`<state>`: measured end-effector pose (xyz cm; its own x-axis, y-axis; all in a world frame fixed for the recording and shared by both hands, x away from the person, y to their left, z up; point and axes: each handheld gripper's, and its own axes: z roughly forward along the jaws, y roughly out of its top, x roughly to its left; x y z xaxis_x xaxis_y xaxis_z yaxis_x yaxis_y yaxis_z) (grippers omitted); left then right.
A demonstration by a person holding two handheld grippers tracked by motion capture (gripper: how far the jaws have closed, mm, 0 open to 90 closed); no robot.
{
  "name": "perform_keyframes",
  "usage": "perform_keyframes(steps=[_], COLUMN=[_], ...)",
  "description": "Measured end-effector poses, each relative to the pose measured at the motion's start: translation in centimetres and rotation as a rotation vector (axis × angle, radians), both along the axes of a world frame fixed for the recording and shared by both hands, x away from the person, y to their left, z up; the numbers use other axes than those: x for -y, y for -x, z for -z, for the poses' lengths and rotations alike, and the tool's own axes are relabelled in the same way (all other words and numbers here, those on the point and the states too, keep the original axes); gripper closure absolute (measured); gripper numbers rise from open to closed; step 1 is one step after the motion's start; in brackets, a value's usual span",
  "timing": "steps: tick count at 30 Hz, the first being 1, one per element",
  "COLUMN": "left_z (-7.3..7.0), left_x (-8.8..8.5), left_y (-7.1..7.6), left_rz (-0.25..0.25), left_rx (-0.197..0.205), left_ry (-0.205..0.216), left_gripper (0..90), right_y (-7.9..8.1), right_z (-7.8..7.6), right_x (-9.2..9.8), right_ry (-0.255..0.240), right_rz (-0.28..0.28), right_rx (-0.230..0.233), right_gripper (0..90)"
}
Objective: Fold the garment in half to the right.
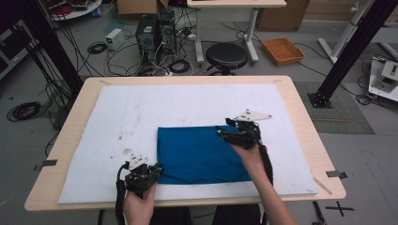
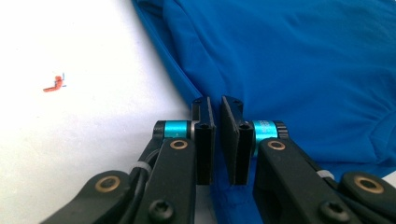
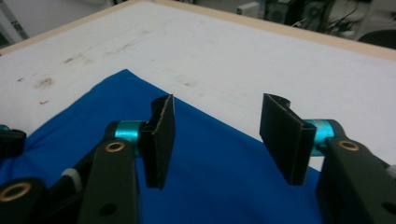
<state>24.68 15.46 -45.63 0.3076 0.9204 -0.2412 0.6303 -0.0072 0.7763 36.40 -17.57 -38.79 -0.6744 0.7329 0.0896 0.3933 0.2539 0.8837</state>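
On the white mat, the blue cloth is being pinched at its near left corner by the left gripper, jaws nearly shut; the right gripper is being held wide open, empty, above the far right corner.

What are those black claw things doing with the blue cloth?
A person is working a folded blue cloth on a white mat with a gripper in each hand. The left gripper has its jaws pinched nearly together on the cloth's near left edge. The right gripper is over the cloth's far right corner with its jaws apart, holding nothing. It looks like a folding job, with one corner grabbed and the other about to be.
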Motion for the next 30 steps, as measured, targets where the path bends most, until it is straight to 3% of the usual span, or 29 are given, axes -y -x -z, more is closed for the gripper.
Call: perform_keyframes(steps=[4, 8, 14, 18, 21, 23, 27, 29, 30], left_z=[0.0, 0.1, 0.2, 0.3, 0.3, 0.3, 0.3, 0.3, 0.3], left_x=[0.0, -0.2, -0.3, -0.3, -0.3, -0.2, -0.3, -0.4, -0.4], left_y=[0.0, 0.0, 0.1, 0.1, 0.1, 0.2, 0.1, 0.1, 0.1], left_rz=[-0.004, -0.004, 0.003, 0.004, 0.006, 0.008, 0.01, 0.011, 0.011], left_rx=[0.001, -0.002, 0.003, 0.007, 0.011, 0.015, 0.015, 0.015, 0.014], left_ry=[0.007, 0.023, 0.024, 0.023, 0.022, 0.014, 0.025, 0.026, 0.026], left_gripper=[83.6, 83.5, 83.4, 83.4, 83.3, 83.3, 83.2, 83.1, 83.0], right_y=[-2.0, -3.7, -5.9, -6.8, -7.4, -7.6, -8.0, -8.0, -8.0], right_z=[0.2, 0.6, 2.2, 3.8, 4.5, 4.8, 5.2, 5.5, 5.4], right_x=[-3.9, -8.1, -14.6, -18.5, -20.5, -21.7, -23.0, -23.3, -23.4], right_ry=[-0.02, -0.008, 0.061, 0.155, 0.165, 0.197, 0.25, 0.304, 0.296], right_rz=[-0.042, -0.079, -0.128, -0.139, -0.141, -0.135, -0.131, -0.118, -0.11], right_rx=[-0.054, -0.08, -0.137, -0.155, -0.172, -0.175, -0.184, -0.181, -0.188], right_gripper=[51.9, 55.5, 61.3, 64.9, 67.4, 68.9, 76.1, 77.0, 77.0])
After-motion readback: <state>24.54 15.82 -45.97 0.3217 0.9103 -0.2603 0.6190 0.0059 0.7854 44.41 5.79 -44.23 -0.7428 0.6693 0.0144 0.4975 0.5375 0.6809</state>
